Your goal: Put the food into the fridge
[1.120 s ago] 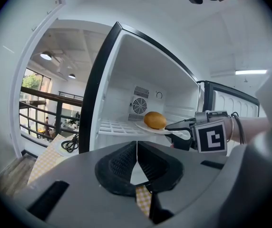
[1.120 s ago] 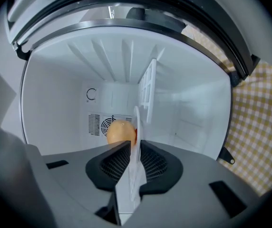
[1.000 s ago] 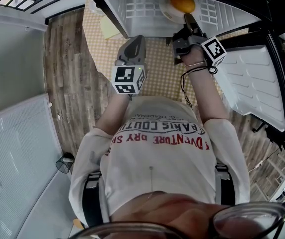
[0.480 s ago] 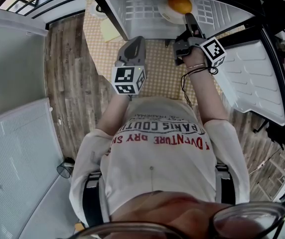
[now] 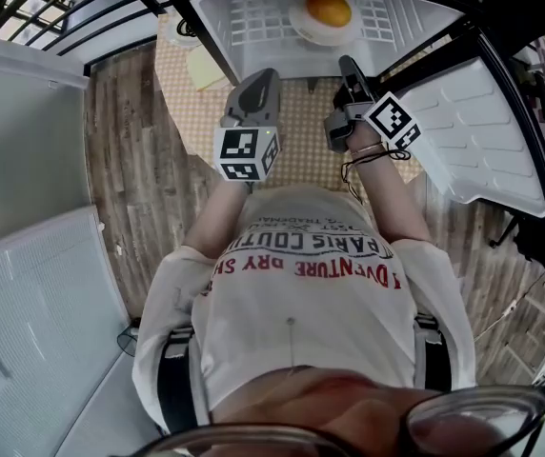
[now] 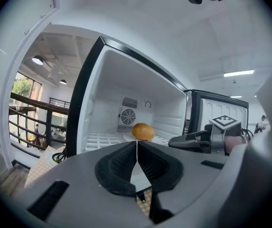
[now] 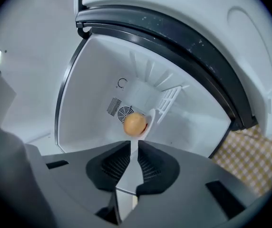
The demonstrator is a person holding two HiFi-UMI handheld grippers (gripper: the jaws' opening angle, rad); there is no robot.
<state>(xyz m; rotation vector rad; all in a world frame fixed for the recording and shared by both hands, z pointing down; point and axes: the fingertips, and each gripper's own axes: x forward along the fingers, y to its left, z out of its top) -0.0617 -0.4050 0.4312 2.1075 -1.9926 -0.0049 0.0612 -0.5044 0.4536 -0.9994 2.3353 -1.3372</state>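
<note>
Plainly, the white open fridge compartment (image 5: 253, 27) fills the far side of the scene. Its white ribbed door (image 5: 487, 131) is swung out to the right. The food is already inside, so the step in hand looks like clearing out and shutting the door.

To do that well, the right gripper (image 7: 133, 151) should come straight back toward the near side and stay level, so it does not clip the front edge of the shelf. Its jaws are closing with nothing between them, and a thin gap shows at the tips. The left gripper (image 6: 137, 148) hangs near the fridge mouth with its jaws pressed together and empty. It should stay out of the door's swing.

A small round white plate (image 5: 311, 29) lies on the grid shelf, far right of centre. On the plate sits the orange-brown oval roll-like food (image 5: 329, 9), well apart from both grippers. Its long axis seems to run left to right across the shelf. Neither end looks distinct, so it points no particular way.
</note>
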